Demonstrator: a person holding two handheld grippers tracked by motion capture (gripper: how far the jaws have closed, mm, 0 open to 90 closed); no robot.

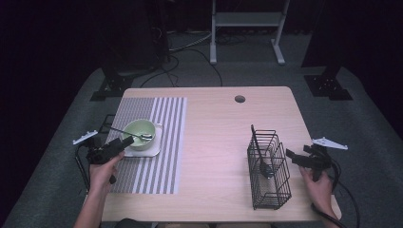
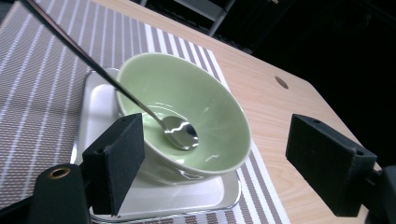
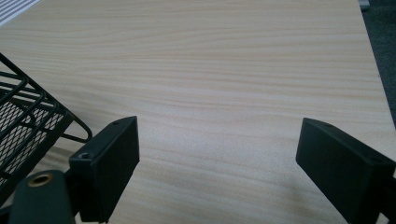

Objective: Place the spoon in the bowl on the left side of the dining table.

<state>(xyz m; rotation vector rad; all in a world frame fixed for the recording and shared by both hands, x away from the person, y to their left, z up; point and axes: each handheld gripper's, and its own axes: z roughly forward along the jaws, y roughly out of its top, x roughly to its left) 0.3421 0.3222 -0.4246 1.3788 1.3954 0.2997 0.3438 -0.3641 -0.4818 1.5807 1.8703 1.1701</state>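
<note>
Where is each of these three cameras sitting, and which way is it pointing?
High view: fixed above the person's side, looking forward and down on the light wooden table; both forearms and hands enter from below, holding the left claw and right claw.
Left gripper view: rides the left claw, facing the pale green ceramic bowl holding a metal spoon; open black jaws show.
Right gripper view: rides the right claw, facing bare tabletop beside the black wire basket; open jaws show.
Shared: high and left views both show the bowl.

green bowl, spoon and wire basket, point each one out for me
green bowl (image 2: pixel 215 105), left gripper view, inner wall
spoon (image 2: pixel 180 133), left gripper view, its scoop end inside the bowl
wire basket (image 1: pixel 280 183), high view, right side wall
</note>
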